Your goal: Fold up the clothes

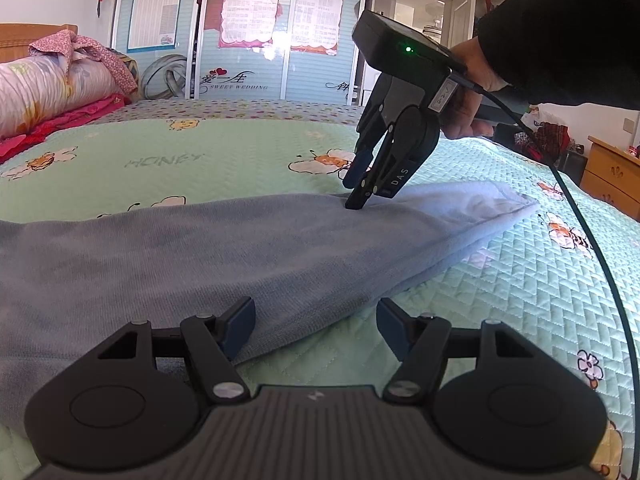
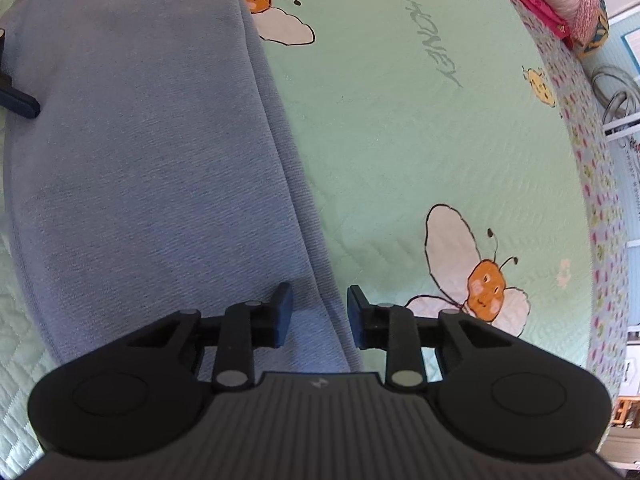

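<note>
- The garment [image 1: 168,256], a blue-grey knit, lies on the quilt [image 1: 520,280] as a long narrow strip. Its sides seem already folded in, so I judge the lengthwise folds done and the end-to-end fold left.
- Its surface is flat and smooth, with a doubled edge along one side.
- Left gripper [image 1: 316,326]: jaws wide, empty, straddling the near edge.
- Right gripper [image 2: 320,314]: jaws apart, empty, over the far edge, one tip touching cloth.

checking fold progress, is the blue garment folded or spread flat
Folded: the blue garment lies as a long narrow strip with a doubled layered edge on the green bedspread.
</note>
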{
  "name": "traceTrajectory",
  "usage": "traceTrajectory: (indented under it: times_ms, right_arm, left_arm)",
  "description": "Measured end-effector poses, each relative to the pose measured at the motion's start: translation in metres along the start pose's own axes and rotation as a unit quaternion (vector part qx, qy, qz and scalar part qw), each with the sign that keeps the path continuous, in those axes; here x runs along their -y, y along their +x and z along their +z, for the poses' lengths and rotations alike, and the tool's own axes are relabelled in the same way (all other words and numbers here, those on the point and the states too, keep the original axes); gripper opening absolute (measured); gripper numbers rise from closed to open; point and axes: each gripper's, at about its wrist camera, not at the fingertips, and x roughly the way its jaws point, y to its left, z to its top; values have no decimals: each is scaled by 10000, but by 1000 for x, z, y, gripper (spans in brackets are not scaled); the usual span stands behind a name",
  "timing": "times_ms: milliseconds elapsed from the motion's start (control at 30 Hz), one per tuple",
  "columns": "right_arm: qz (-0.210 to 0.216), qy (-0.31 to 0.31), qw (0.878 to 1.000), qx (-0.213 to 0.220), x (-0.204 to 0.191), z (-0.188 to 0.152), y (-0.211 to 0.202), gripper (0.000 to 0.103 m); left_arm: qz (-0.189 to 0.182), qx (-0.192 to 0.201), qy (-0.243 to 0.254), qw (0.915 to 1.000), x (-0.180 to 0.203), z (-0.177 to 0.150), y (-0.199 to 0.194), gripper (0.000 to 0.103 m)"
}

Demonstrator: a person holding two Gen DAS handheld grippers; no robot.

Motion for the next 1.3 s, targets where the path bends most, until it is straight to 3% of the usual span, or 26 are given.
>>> traceTrajectory:
  times_ms: [67, 133, 167, 333, 433, 633, 1033, 1300]
  right_arm:
    - [120, 106, 9999, 10, 3, -1, 1, 30]
    - [260, 155, 9995, -20, 3, -1, 2, 13]
    - [236, 113, 9997, -37, 0, 0, 2, 10]
    - [137, 83, 9999, -10, -4, -2, 3, 8]
    - [58, 93, 9999, 20, -4, -3, 3, 15]
    - [174, 408, 9990, -46, 3, 0, 1, 2]
    - [-216, 492, 9984, 148, 11, -3, -5, 2]
    - [-268, 936, 9950, 226, 18, -10, 3, 2]
  left_arm:
    - [-1, -5, -3, 10000, 0, 0, 0, 70]
    - [-2, -13, -7, 10000, -1, 1, 0, 70]
    - [-2, -19, -9, 10000, -1, 1, -1, 70]
    - [4, -29, -3, 10000, -1, 0, -1, 70]
    - [9, -37, 4, 10000, -1, 0, 0, 71]
    - [6, -46, -4, 10000, 0, 1, 0, 71]
    - [6, -29, -10, 10000, 0, -1, 0, 71]
    - [-27, 280, 109, 9995, 3, -1, -9, 71]
